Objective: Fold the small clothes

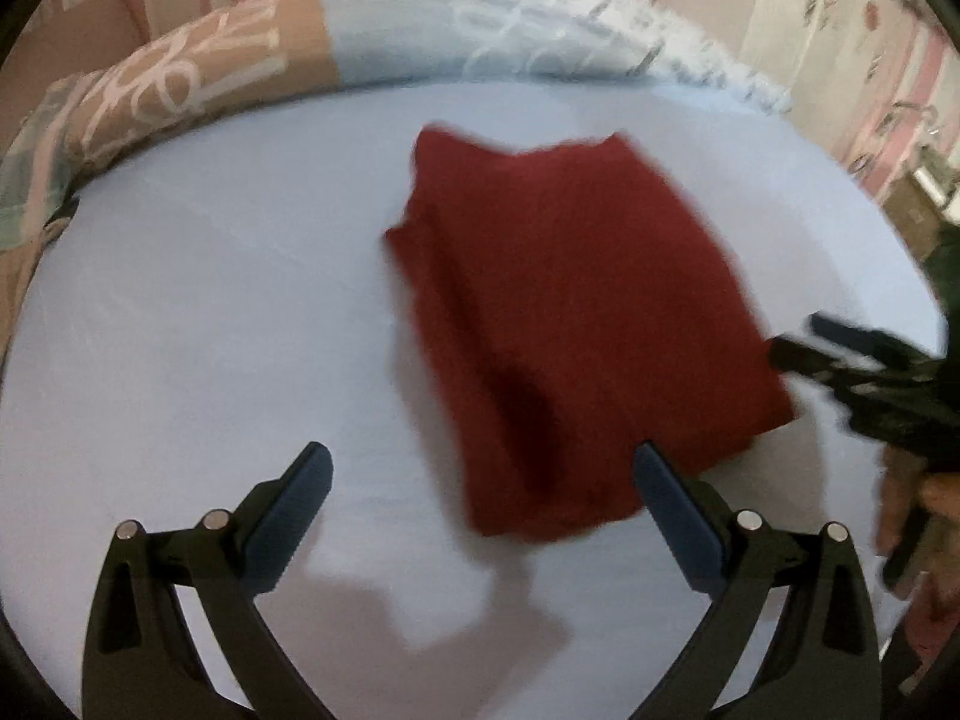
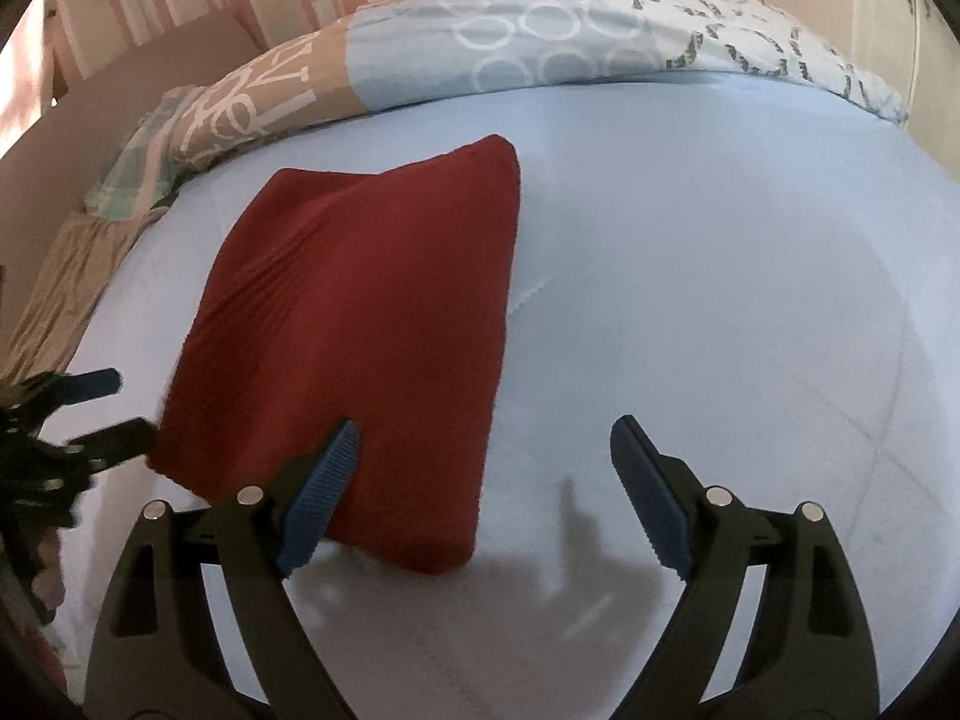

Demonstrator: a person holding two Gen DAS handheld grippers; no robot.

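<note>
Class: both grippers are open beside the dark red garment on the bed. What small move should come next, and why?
Probably close the left gripper on the near edge of the dark red knitted garment. It lies partly folded on the light blue bedsheet, and both the left and the right gripper are open and hold nothing.

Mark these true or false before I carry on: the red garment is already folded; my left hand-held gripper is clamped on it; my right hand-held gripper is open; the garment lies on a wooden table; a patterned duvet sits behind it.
1. The red garment is folded into a compact block. True.
2. The left hand-held gripper is clamped on it. False: its fingers are spread wide and hold nothing.
3. The right hand-held gripper is open. True.
4. The garment lies on a wooden table. False: it lies on a light blue bed sheet.
5. A patterned duvet is bunched at the far side of the bed. True.
</note>
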